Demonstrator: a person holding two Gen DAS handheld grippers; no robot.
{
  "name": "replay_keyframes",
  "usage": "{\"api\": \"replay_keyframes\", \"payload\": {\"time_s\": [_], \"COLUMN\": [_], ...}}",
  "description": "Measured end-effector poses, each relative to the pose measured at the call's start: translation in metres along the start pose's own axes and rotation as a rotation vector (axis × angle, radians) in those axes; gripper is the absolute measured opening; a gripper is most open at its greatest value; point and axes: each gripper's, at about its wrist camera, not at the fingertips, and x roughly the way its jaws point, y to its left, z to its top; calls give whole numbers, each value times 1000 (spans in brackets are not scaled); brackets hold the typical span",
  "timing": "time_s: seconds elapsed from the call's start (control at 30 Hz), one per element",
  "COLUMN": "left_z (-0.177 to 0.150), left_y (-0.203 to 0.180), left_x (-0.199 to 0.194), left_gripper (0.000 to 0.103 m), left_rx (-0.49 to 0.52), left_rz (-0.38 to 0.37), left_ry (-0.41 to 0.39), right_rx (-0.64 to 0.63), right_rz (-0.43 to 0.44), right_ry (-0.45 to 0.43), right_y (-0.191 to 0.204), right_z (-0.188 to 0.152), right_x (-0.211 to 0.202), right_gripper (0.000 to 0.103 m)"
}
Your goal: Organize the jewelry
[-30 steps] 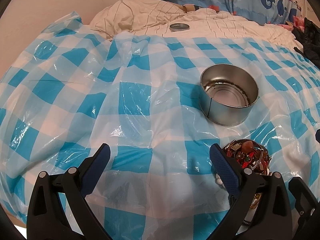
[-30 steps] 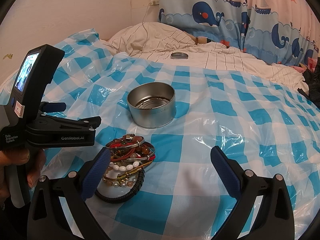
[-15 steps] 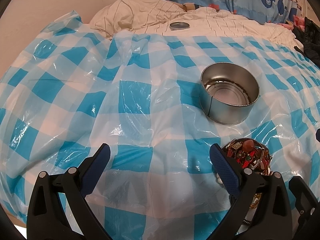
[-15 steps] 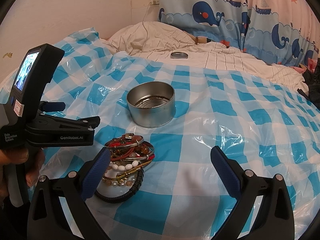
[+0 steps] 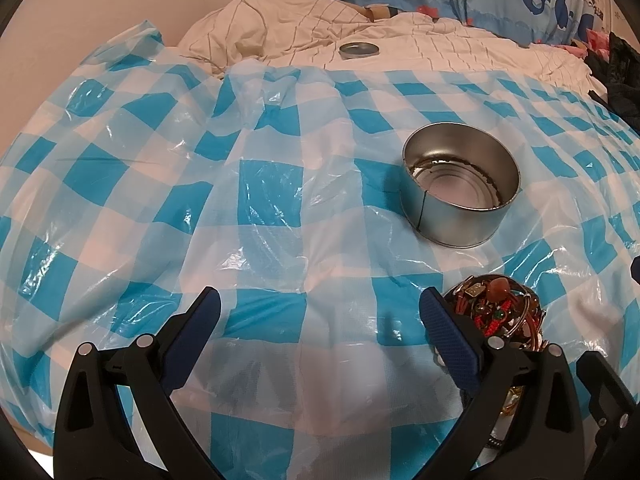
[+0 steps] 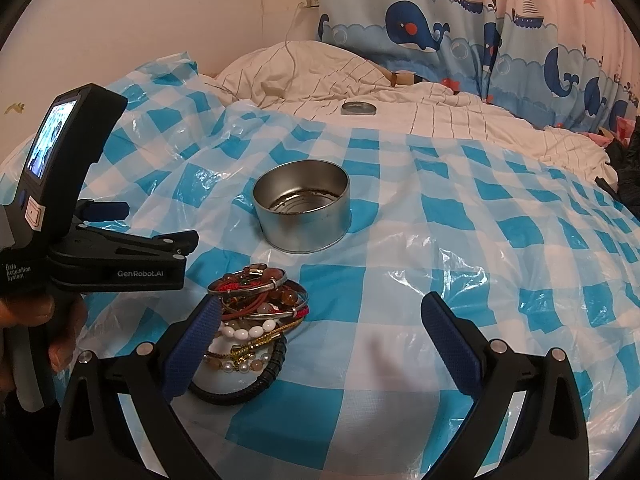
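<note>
Lying flat, bracelet pile (image 6: 256,320); tin (image 6: 302,212) mouth upward

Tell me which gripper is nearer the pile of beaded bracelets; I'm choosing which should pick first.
Right gripper: its left fingertip overlaps the pile of beaded bracelets. The left gripper is open alongside, the pile outside its right finger.

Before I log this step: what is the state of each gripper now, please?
Left gripper: open, holding nothing.
Right gripper: open, holding nothing; the bracelet pile lies by its left finger.
</note>
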Motion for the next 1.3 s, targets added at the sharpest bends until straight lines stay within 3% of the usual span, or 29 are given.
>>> {"api": "replay_keyframes", "payload": {"time_s": [0.37,0.47,0.57,0.7,0.77,0.87,1.0,1.2,1.3], "left_z": [3,5,6,8,6,1,-2,5,9], "left_y": [30,26,21,15,2,-23,-45,-32,-15], "left_x": [2,2,1,1,0,-5,-4,11,9], "left_gripper": [96,96,96,96,96,96,96,96,96], "left_rx": [-73,-63,-42,-41,0,96,169,57,-19], "left_rz": [-22,-72,-64,-179,-242,-278,-262,-321,-281], "left_ry": [33,42,35,54,66,57,57,110,72], "right_rx": [-11,-17,-23,-69,-54,27,151,156,141], "right_rz": [13,15,17,-76,-152,-219,-204,-148,-141], "right_ry": [39,55,55,76,85,91,90,112,110], "right_y": [0,3,6,8,-4,-33,-61,-58,-52], "right_z": [-8,-8,-4,5,6,8,8,8,8], "right_x": [12,16,19,25,24,18,11,13,12], "right_gripper": [96,96,96,96,96,96,96,96,96]}}
